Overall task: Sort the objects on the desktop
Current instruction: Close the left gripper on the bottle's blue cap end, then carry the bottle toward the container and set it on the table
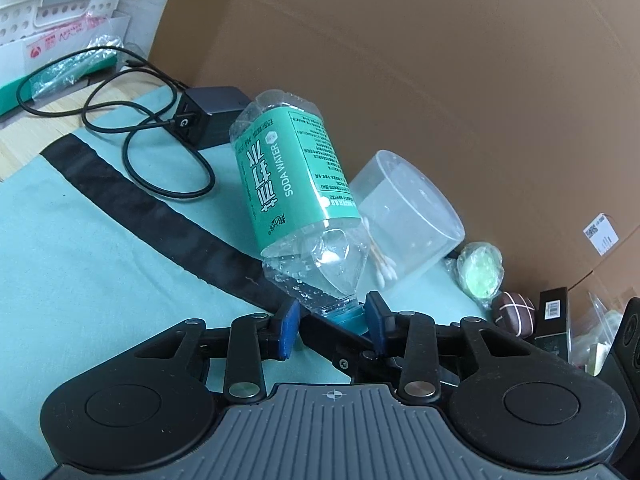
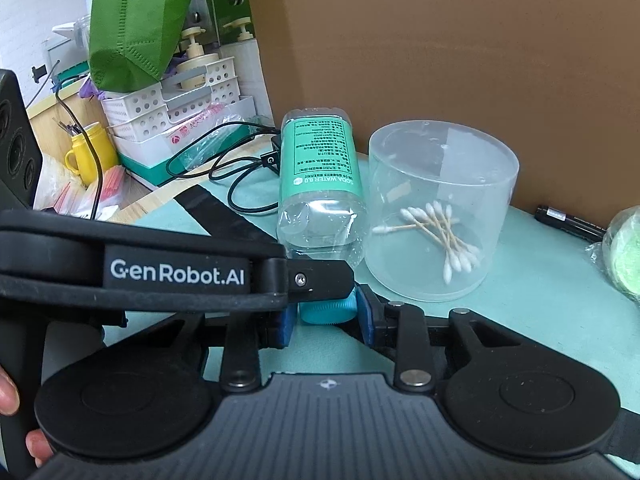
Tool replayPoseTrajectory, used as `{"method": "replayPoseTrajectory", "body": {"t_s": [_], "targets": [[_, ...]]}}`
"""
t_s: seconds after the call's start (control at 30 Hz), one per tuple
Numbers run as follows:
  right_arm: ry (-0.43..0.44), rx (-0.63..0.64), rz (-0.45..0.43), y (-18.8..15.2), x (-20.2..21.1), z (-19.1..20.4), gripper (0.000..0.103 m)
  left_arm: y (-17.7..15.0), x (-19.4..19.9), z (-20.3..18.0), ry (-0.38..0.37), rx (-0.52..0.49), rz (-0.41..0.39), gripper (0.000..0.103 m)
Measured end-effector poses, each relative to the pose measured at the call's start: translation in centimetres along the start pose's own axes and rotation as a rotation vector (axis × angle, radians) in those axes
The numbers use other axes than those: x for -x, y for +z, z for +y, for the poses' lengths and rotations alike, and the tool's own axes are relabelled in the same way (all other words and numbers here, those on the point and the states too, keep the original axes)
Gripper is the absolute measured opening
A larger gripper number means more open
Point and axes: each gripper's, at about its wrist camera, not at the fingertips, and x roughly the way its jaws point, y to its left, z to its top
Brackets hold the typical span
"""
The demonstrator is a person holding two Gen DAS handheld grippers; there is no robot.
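My left gripper [image 1: 333,326] has its blue pads [image 1: 289,330] on both sides of the neck of a clear plastic soda water bottle with a green label [image 1: 292,184]. The pads look closed on the neck, but the right pad hides where it touches. My right gripper [image 2: 326,322] has its blue pads closed on the bottle's round blue cap [image 2: 328,310].

The bottle lies tipped over on the light green cloth [image 1: 80,248], with its cap near me and its bottom far away, by the brown cardboard wall [image 1: 440,60]. Just to the right of the bottle stands a clear round plastic tub [image 2: 440,216] with white cotton swabs [image 2: 440,236] inside. It is touching or almost touching the bottle. On the far left lies a black charger with a looped black cable [image 1: 160,128]. Far on the right is a green round thing in a clear wrapper [image 1: 480,272].
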Motion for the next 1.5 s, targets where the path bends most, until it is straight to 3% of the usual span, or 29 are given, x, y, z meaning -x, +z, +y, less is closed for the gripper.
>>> {"method": "replayPoseTrajectory", "body": {"t_s": [0.53, 0.9, 1.5], "targets": [[-0.015, 0.030, -0.017, -4.3, 9.0, -0.8, 0.037, -6.3, 4.4, -6.8, -0.010, -0.035, -0.004, 0.042], [-0.087, -0.058, -0.041, -9.5, 17.0, -3.9, 0.036, -12.6, 5.3, -13.8, -0.085, -0.088, 0.041, 0.045], [-0.318, -0.238, -0.054, -18.2, 28.3, -9.8, 0.037, -21.3, 2.5, -25.7, -0.289, -0.249, 0.249, 0.046]]}}
